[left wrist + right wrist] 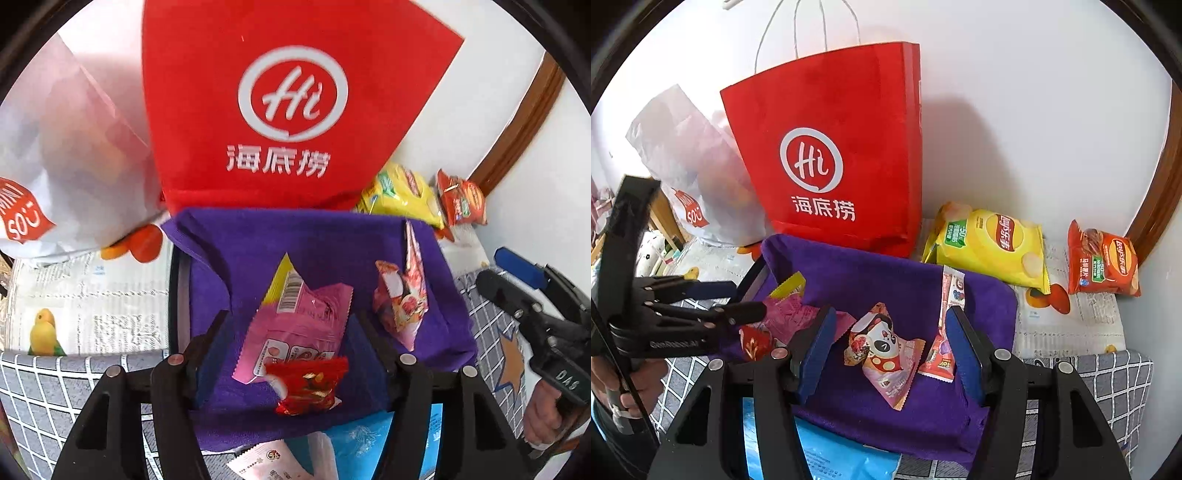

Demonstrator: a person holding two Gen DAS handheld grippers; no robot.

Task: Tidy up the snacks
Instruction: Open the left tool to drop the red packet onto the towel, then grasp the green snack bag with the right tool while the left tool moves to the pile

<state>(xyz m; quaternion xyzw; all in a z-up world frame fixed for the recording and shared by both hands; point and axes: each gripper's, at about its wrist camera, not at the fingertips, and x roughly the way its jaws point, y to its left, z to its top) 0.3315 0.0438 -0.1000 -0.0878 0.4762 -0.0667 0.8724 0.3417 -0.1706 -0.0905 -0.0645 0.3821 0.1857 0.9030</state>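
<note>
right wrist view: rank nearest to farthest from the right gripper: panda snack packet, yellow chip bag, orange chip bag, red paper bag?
From the right gripper:
1. Pink panda-print snack packet, between its fingers on the purple cloth.
2. Yellow Lay's chip bag, behind the cloth, to the right.
3. Red paper carrier bag at the wall and the orange-red Lay's chip bag at far right: too close to call.
</note>
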